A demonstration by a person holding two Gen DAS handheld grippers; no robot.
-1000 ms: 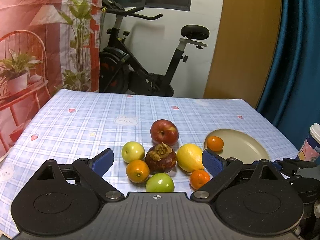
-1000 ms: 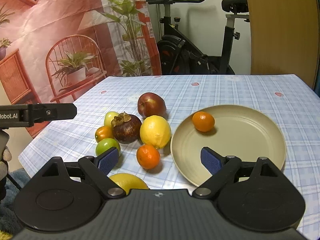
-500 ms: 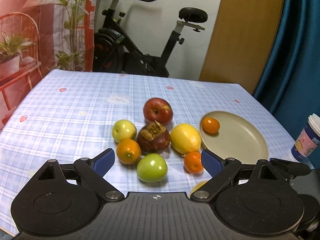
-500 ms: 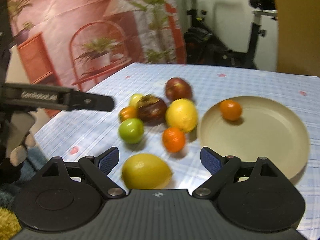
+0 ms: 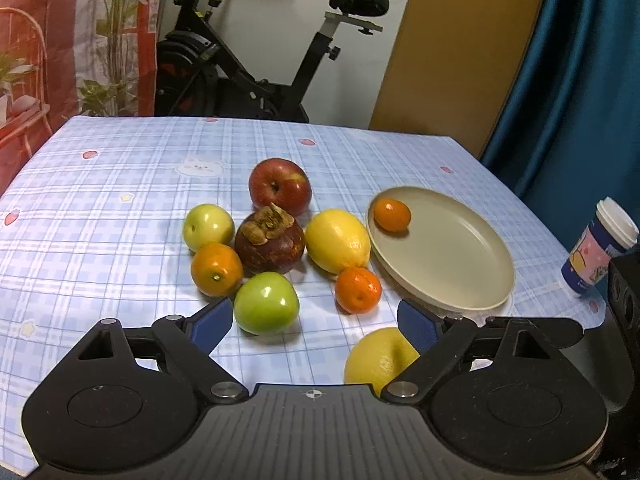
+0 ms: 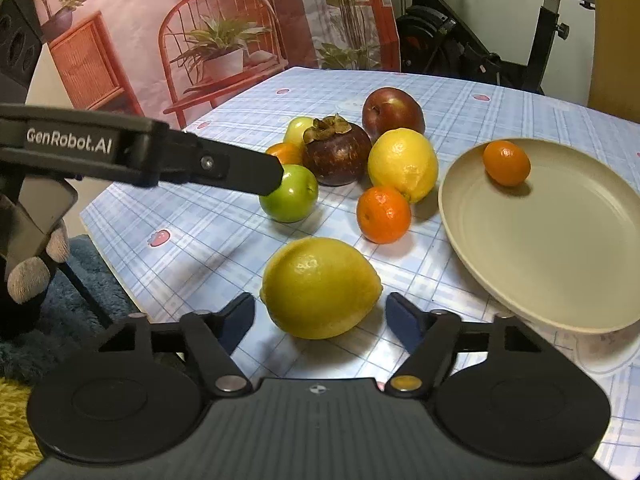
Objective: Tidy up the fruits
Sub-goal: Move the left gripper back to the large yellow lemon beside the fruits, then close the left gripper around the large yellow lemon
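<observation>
R grip [image 6: 320, 316] closing; lemon [image 6: 320, 288] btwn jaws, untouched | L grip [image 5: 316, 320] closing

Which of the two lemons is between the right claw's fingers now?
The near lemon, lying alone by the table's front edge. The right claw is closing around it. The other lemon sits back beside the mangosteen.
</observation>
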